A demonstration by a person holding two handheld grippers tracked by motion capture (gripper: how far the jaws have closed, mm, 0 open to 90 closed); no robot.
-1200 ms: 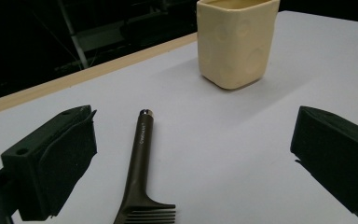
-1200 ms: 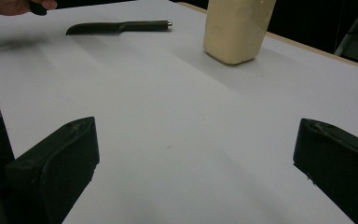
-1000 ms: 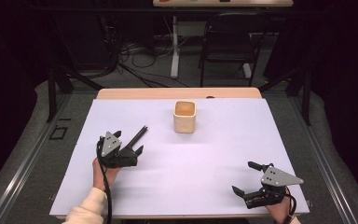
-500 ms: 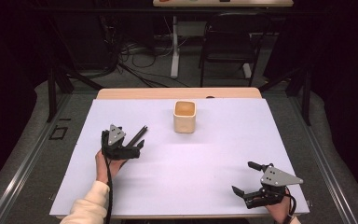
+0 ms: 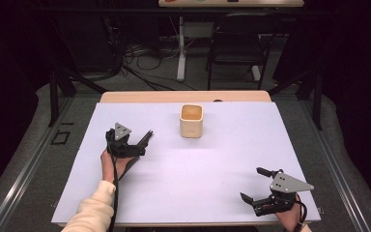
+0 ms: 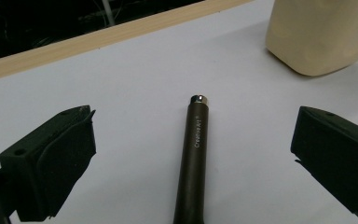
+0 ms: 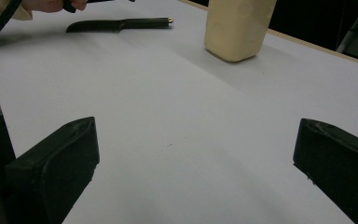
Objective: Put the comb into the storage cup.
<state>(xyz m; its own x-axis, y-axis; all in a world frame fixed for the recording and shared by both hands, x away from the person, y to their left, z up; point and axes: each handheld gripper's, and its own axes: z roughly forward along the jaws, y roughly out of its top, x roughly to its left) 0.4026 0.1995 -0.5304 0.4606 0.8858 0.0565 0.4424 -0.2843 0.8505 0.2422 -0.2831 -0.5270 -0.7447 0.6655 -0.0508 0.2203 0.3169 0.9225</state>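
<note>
Knife [image 6: 193,158] flat on counter [image 5: 212,164], between spread jaws of left hand-held gripper [image 6: 191,154], handle along its reach; right hand-held gripper [image 5: 258,186] open, far off.

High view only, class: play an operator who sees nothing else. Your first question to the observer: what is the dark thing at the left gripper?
Observer: A black knife. The right gripper view shows its blade and handle lying flat.
Operator: Does the left gripper hold it?
Observer: No. In the left gripper view the handle lies between the open fingers, touching neither.
Operator: Which way does it lie?
Observer: Its metal cap is at the end nearer the cream cup.
</note>
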